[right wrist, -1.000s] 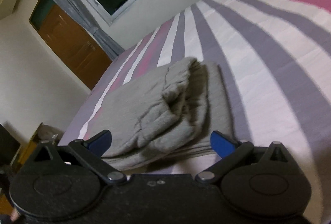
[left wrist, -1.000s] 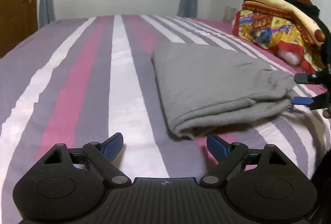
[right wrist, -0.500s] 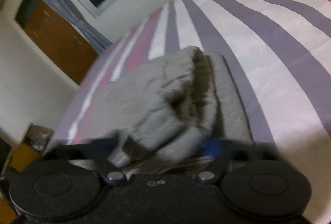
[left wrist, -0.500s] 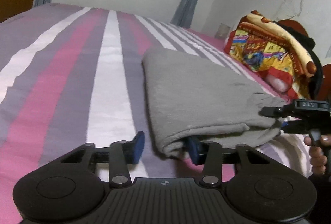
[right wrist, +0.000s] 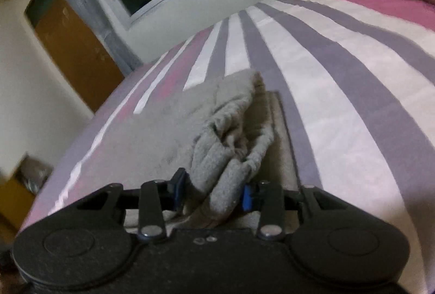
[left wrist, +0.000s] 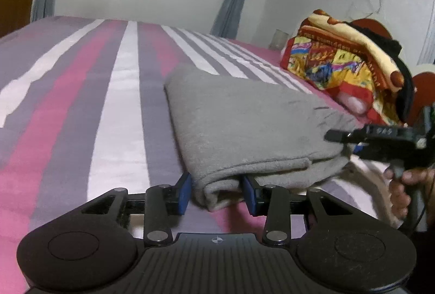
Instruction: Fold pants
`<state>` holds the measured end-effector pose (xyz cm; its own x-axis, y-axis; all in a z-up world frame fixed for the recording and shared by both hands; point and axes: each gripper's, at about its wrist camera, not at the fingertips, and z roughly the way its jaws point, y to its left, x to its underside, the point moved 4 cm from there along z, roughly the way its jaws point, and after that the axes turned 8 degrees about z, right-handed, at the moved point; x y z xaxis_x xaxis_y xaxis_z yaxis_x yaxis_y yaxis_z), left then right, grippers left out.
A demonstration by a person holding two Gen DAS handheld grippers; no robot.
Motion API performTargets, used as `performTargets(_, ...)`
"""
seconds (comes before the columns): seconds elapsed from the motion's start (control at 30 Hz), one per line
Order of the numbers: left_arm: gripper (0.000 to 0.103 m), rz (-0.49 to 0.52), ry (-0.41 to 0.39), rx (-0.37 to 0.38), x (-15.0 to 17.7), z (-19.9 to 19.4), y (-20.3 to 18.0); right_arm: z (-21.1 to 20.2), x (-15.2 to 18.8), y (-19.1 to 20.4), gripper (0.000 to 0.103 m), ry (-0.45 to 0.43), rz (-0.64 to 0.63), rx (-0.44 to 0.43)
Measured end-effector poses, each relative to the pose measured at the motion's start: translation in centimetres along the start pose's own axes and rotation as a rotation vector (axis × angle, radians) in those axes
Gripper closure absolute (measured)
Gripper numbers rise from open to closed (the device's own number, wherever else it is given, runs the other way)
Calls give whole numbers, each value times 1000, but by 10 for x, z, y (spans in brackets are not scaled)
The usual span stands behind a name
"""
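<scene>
Grey sweatpants (left wrist: 244,128) folded into a thick slab on the striped bed (left wrist: 81,114), long axis crosswise to the stripes, running from the near fold toward the colourful blanket (left wrist: 345,63). Left hand-held gripper (left wrist: 216,192) clamped on the near folded corner, blue pads (left wrist: 185,189) pressing the cloth. Right hand-held gripper (right wrist: 210,192) closing on the bunched end (right wrist: 225,147), fabric squeezed between its pads. Hand (left wrist: 402,185) visible gripping the right handle.

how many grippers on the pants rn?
2. The left gripper clamps the near folded corner of the grey pants; the right gripper, jaws closing, has the bunched end between them.
</scene>
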<state>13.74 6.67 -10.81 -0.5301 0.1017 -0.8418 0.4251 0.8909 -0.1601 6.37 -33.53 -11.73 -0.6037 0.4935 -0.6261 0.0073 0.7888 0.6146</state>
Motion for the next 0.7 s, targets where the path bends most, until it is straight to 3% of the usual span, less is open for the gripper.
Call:
performTargets(0.13,63,-11,3,36,0,-7,3,-6,0,2,65,8,-18,-4)
performTargets(0.33,63,73,97,-42,2,5,7,4,-3,1,64,25,7,-14)
performTargets(0.4,63,80,93,-51,-1,6,10,5,-4,2,64,28,8,-14)
performTargets(0.47,64,50,4,-67,-8,-6,14,5,-8,5,65,28,0,-14)
performTargets(0.53,64,32,-19,-77,-6,-10,17,-13,-10,15,65,-29,-16,-71)
performTargets(0.6,64,5,65,-71,3,4,22,-24,-12,18,66,-88,-46,-81)
performTargets(0.63,64,2,73,-67,3,7,22,-19,-11,11,66,-66,-42,-41)
performTargets(0.7,64,-1,71,-63,2,7,21,10,-5,-14,65,93,21,50)
